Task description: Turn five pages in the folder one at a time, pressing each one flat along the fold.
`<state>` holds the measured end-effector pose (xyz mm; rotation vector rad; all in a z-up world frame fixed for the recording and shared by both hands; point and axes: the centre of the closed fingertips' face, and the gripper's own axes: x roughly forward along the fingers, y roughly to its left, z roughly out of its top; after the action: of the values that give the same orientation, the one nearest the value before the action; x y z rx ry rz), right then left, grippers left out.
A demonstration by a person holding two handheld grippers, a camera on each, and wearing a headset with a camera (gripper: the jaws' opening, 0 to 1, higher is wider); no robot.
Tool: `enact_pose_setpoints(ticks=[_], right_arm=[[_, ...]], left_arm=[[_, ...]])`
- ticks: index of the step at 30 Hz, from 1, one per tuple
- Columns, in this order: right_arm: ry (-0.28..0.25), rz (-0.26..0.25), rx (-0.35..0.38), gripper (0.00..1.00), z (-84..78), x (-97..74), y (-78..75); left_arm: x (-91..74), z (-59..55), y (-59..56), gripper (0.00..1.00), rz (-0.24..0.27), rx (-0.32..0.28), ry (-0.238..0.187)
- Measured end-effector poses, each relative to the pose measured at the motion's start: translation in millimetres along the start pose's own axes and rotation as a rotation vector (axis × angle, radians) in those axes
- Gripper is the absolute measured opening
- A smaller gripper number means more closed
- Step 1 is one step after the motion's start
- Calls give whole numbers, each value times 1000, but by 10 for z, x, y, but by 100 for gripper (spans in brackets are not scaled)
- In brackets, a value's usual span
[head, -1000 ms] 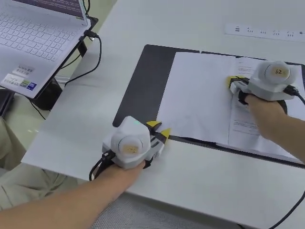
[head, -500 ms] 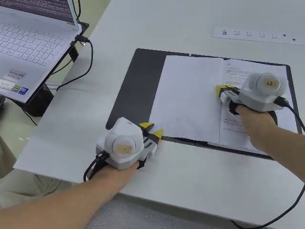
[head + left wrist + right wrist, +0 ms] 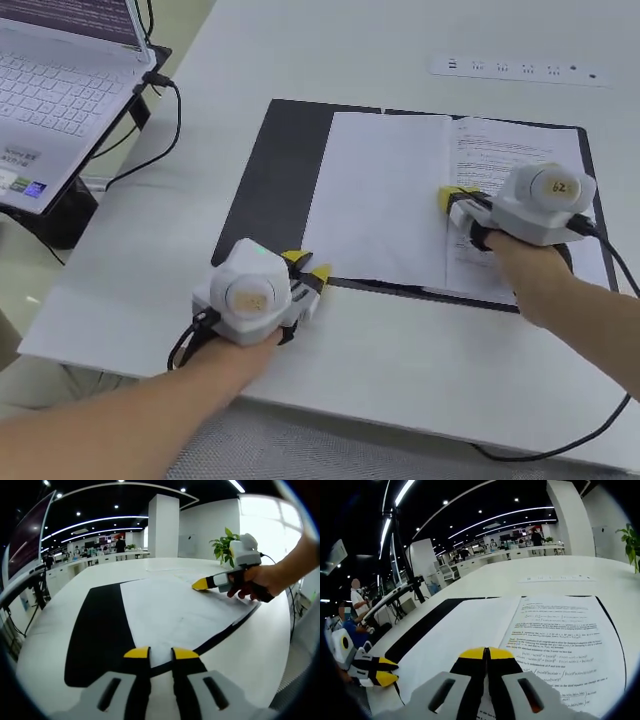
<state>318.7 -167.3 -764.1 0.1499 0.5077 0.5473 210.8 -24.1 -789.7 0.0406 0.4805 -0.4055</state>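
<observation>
Folder (image 3: 265, 190) open; right claw (image 3: 447, 200) pinched, seemingly on fold (image 3: 452, 150) — left claw (image 3: 307, 268) slightly parted

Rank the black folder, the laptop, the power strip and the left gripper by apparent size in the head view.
1. black folder
2. laptop, though the picture's edge crops it
3. left gripper and power strip: too close to rank; the gripper looks bulkier partly because it is nearer the camera.

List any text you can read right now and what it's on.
"62", as best I can tell, seen turned: round label on the right gripper.
Second label, on the left gripper: blurred, unreadable.
Printed page: print too small to read.
Laptop stickers: too small to read.
</observation>
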Motion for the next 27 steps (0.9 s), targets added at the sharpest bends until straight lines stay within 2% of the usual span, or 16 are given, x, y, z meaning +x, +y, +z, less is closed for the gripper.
enact_pose_setpoints(ticks=[15, 27], right_arm=[[9, 31, -8, 0, -166, -175, 146], [34, 62, -13, 0, -361, -382, 314]], left_arm=[[-19, 20, -14, 15, 0, 2, -2], [-15, 20, -15, 15, -1, 6, -2]])
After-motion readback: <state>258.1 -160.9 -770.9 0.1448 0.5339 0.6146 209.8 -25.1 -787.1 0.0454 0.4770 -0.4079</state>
